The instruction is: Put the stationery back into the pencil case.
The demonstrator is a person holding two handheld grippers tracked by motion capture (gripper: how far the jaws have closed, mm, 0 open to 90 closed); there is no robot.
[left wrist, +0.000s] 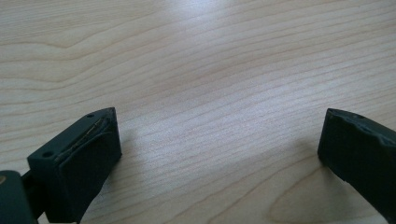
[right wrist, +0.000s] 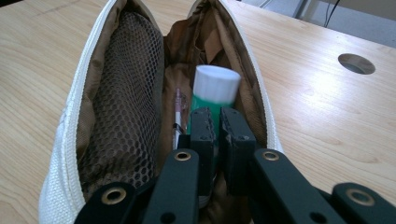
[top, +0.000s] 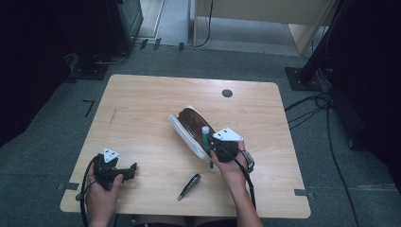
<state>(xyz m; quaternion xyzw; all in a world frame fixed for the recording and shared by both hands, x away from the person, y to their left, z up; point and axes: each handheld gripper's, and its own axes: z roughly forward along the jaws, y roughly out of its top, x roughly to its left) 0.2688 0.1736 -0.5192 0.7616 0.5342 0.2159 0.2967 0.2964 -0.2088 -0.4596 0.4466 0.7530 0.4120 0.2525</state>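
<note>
An open white pencil case (top: 185, 130) with brown lining lies at the table's middle. My right gripper (top: 213, 143) reaches into its near end, shut on a green glue stick (top: 206, 134) with a white cap. In the right gripper view the glue stick (right wrist: 216, 84) stands between the narrow jaws of the right gripper (right wrist: 219, 116), inside the pencil case (right wrist: 70, 130). A thin pen (right wrist: 177, 109) lies beside it in the case, next to a mesh pocket (right wrist: 126, 102). My left gripper (top: 133, 169) rests at the table's front left. In the left gripper view the left gripper (left wrist: 219, 128) stands open over bare wood.
A dark pen (top: 189, 186) lies on the wooden table (top: 142, 104) near the front edge, between the two hands. A round cable hole (top: 227, 93) sits at the table's back. Cables and stand bases lie on the floor around the table.
</note>
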